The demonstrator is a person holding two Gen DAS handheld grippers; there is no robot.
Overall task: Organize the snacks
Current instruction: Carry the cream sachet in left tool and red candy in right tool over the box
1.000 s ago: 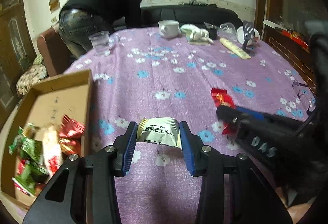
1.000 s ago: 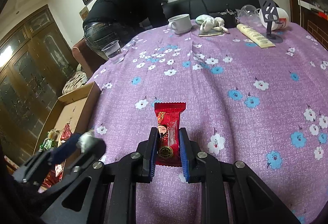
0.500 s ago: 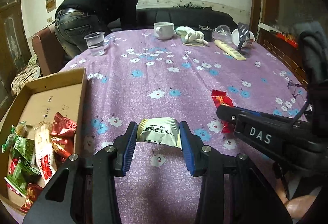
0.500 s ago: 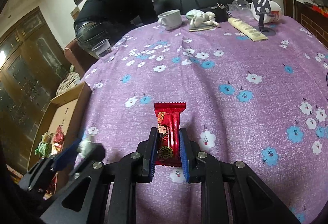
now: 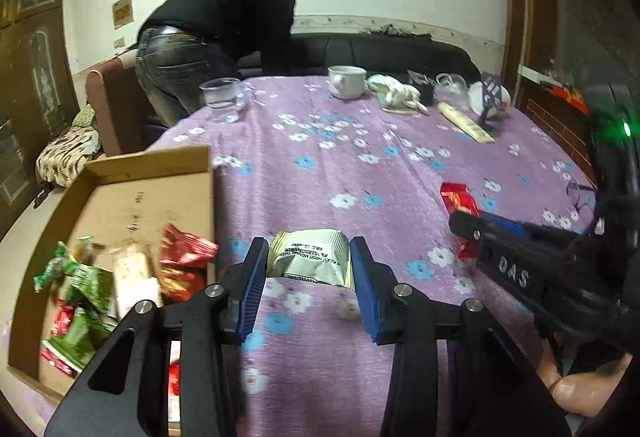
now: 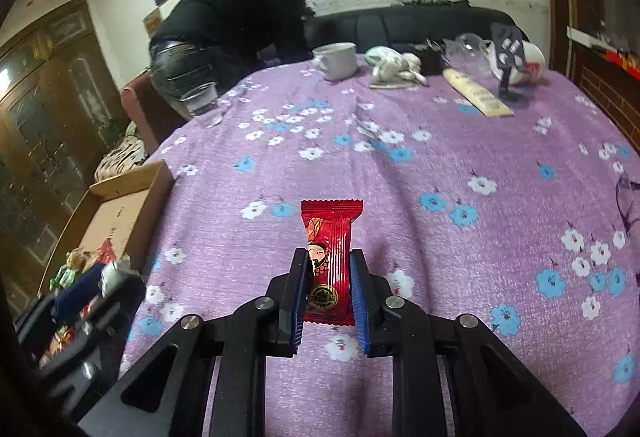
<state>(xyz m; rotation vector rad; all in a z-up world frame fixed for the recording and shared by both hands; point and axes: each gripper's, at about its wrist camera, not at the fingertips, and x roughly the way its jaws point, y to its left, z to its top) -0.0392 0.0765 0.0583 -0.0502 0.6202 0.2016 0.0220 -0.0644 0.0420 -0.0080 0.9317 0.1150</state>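
Cream foil snack packet point(image 5: 309, 256) clamped in left gripper point(image 5: 308, 291), red wrapper candy point(image 6: 330, 259) pinched in right gripper point(image 6: 329, 295).
Carry step; next: over open brown cardboard box point(image 5: 140, 173), release.

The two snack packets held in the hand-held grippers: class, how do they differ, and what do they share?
The cream packet is wide and puffy; the red packet is narrow and flat. The cream packet bears small black print; the red packet shows a cartoon figure and a round emblem. Both are sealed and clamped, cream in the left hand-held gripper, red in the right hand-held gripper.
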